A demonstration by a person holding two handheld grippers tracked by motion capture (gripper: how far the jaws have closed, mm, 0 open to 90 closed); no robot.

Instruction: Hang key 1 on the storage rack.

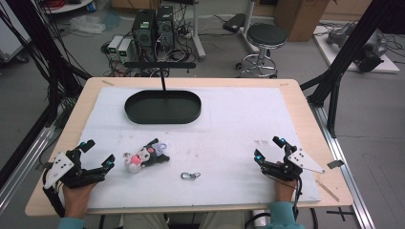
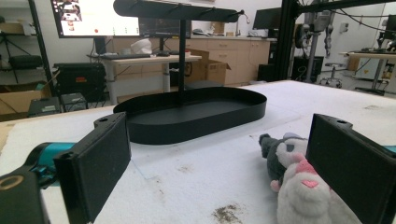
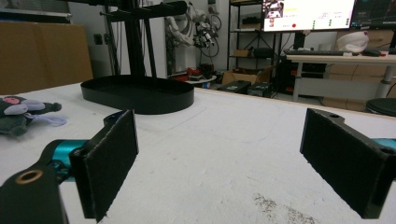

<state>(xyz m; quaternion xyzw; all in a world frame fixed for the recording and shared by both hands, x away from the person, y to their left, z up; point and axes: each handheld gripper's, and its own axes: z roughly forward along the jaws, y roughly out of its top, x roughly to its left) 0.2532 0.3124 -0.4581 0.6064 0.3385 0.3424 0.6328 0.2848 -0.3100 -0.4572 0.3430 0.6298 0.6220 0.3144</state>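
Observation:
A small plush toy (image 1: 144,157), black, white and pink with a lilac loop, lies on the white mat left of centre. It also appears low and right in the left gripper view as the plush (image 2: 299,186), and at the left edge of the right gripper view as the plush (image 3: 21,114). A silver carabiner (image 1: 190,176) lies on the mat near the front. My left gripper (image 1: 98,154) rests at the front left, open, just left of the plush. My right gripper (image 1: 268,149) rests at the front right, open, nothing between its jaws.
A black oval tray (image 1: 162,107) with an upright post and a hook bar (image 1: 160,65) stands at the back centre of the mat. The wooden table edge (image 1: 305,105) frames the mat. Computers, cables and a stool (image 1: 265,40) stand on the floor beyond.

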